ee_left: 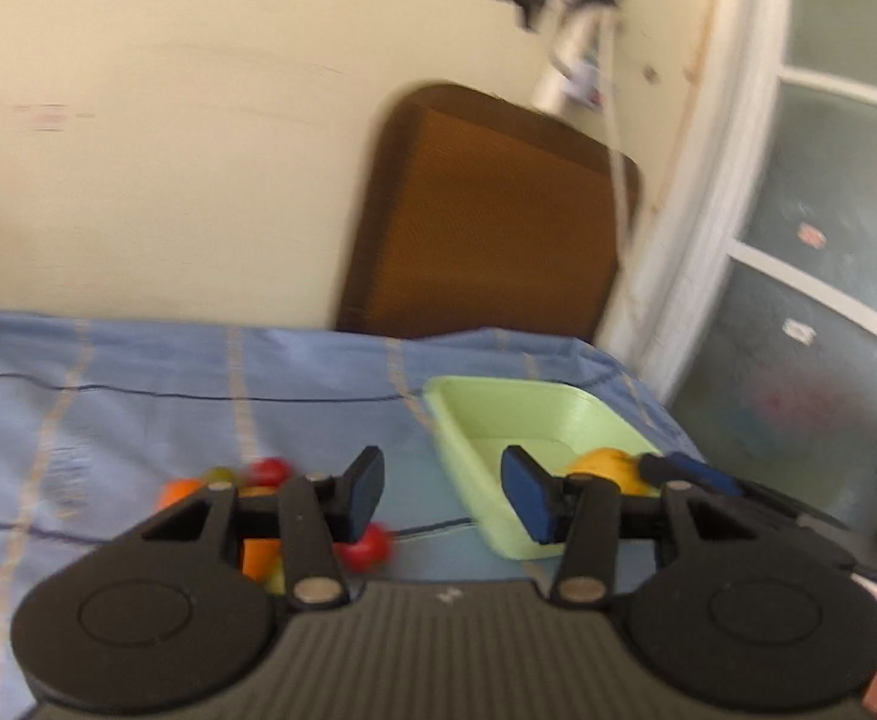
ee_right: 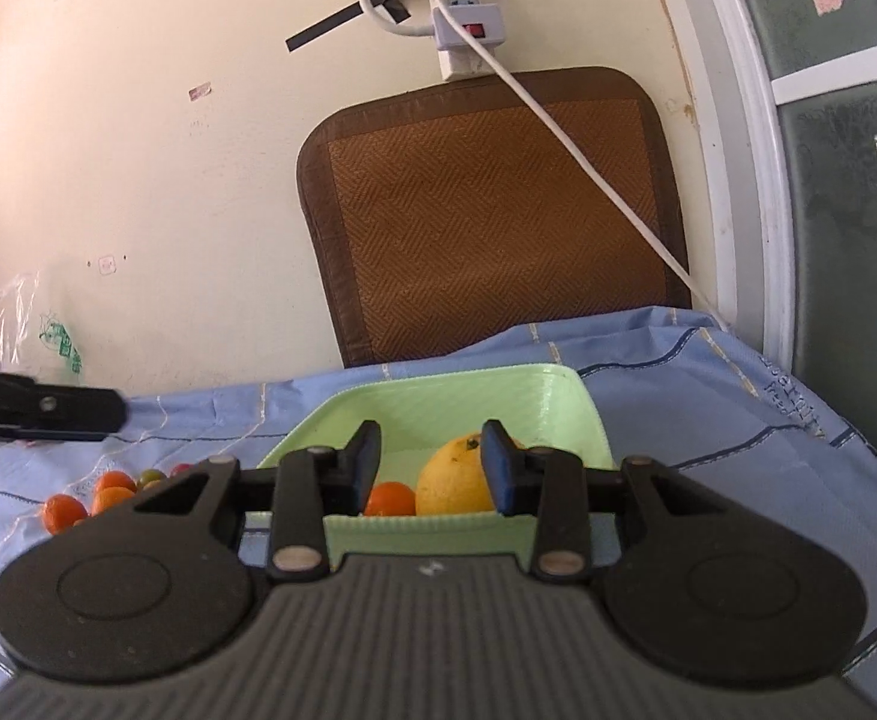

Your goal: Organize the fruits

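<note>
Both tongs released and empty over the blue cloth, tray of fruit just ahead.

The left tongs (ee_left: 441,495) stand parted with nothing between the pads, above the blue striped cloth (ee_left: 138,396) covering the table; just to their left lies a loose cluster of small red and orange fruits (ee_left: 270,474), blurred in this view. The right tongs (ee_right: 429,468) are likewise parted and hold nothing, hanging over the near edge of the light green tray (ee_right: 474,402). Inside the tray sit a large yellow-orange citrus (ee_right: 453,483) and, touching its left side, a small orange fruit (ee_right: 390,499). Behind, a brown woven mat (ee_right: 492,216) leans on the wall.
</note>
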Motion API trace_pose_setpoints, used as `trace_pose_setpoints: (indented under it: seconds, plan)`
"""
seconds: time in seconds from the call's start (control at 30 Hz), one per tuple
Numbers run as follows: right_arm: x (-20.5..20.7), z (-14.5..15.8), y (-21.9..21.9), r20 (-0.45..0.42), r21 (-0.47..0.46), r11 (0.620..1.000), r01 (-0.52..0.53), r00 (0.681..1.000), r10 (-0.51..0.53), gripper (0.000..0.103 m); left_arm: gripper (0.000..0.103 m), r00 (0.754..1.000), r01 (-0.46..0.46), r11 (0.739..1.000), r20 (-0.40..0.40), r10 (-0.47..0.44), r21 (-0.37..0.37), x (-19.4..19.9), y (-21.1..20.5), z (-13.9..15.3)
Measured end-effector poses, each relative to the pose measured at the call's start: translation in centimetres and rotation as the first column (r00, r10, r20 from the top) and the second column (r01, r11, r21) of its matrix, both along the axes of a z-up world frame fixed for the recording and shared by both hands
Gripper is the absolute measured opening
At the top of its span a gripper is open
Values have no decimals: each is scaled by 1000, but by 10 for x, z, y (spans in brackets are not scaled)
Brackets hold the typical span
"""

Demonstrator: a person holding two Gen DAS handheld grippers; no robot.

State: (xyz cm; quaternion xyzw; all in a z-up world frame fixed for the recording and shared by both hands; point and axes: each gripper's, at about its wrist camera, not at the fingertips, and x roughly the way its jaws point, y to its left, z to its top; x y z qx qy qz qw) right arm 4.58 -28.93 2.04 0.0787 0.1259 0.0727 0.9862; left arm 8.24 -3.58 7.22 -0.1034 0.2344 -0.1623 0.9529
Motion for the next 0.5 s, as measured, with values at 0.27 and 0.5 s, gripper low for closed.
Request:
trace_pose_setpoints:
  seconds: [0.27, 0.5]
  plan:
    - [-9, 8, 18, 17, 81, 992, -93, 996, 92, 39, 44, 967, -239, 971, -85, 241, 34, -20, 91, -32]
    - [4, 2, 101, -164, -44, 935, -353, 925, 342, 39, 58, 974, -185, 983, -135, 184, 3, 1, 90, -50]
